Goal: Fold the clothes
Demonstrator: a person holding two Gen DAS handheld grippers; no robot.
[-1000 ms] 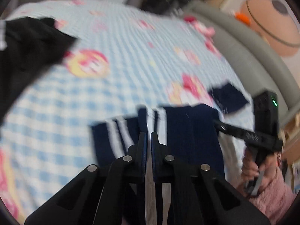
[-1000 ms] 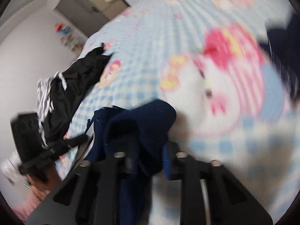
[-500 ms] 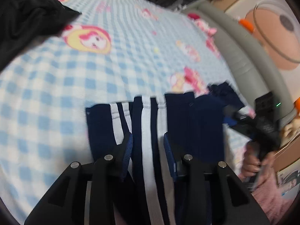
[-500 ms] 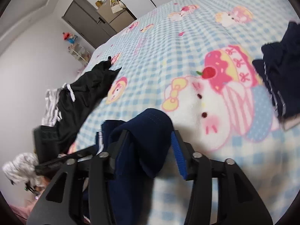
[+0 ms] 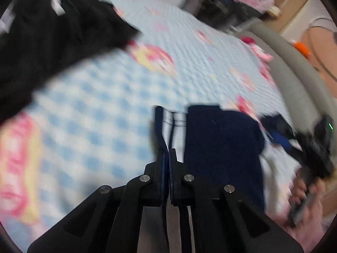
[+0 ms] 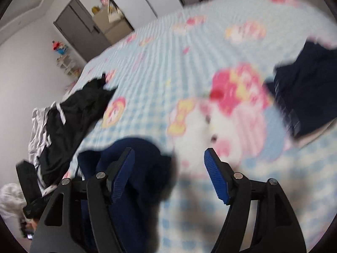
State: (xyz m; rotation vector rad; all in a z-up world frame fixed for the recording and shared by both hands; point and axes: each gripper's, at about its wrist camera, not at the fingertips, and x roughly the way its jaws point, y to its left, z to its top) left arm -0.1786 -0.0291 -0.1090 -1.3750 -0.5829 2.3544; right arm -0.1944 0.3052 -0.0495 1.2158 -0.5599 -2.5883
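Note:
A navy garment with white stripes (image 5: 221, 147) lies folded on the blue checked bed sheet (image 5: 94, 109). My left gripper (image 5: 168, 150) is shut on a thin striped edge of it, which rises from between the fingers. In the right wrist view the same navy garment (image 6: 139, 168) bulges beside the left blue pad (image 6: 122, 175). My right gripper (image 6: 169, 168) has its jaws opening wide and neither pad presses the cloth. In the left wrist view, blurred, the right gripper (image 5: 278, 130) sits at the garment's right side, held by a hand (image 5: 303, 191).
A black garment with white trim (image 5: 52, 42) is heaped at the far left of the bed, also visible as the black garment (image 6: 69, 116) in the right wrist view. Another dark navy piece (image 6: 311, 88) lies at the right. A grey padded bed edge (image 5: 294, 80) curves along the right.
The left gripper opened over the striped part, then shut again on a thin edge. The right gripper let go of the navy fold and its jaws spread wide.

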